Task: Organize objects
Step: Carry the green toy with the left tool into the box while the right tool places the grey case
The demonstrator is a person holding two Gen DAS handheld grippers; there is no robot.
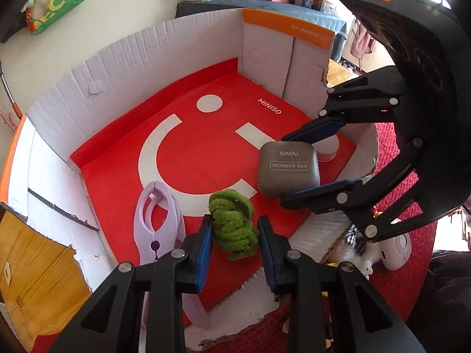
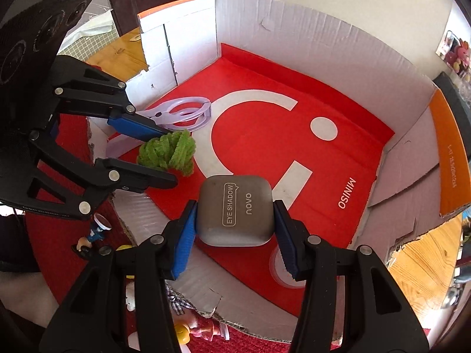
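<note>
Over the red floor of the cardboard box both claws point down into it, so that's where everything sits right now. Box walls are white corrugated card, kinda torn and ragged along the near edge, with an orange strip on the top rim at one corner. Most of the red bottom with the big white smiley print and "MINISO" lettering is bare, so the far half has plenty of free room; the near side is the crowded bit.

Left claw is squeezed nearly closed on a green fuzzy bundle, soft chenille-looking stuff coiled in loops, pinched between the blue ribbed pads. It's near the low front wall, and I can't tell if it touches the floor. Just beside it lies a lilac plastic clip with ring-shaped loops, flat on the red floor by the side wall.

Right claw is partway open but gripping a grey eyeshadow case, a smooth matte rounded square marked "EYE SHADOW" and "novo", pads pressed on its two opposite sides. The case sits close to the front wall, near the green bundle but not touching it. A small round pink-white tub peeks out behind the case.

Outside the box, a red textured rug with little figurines on it.
</note>
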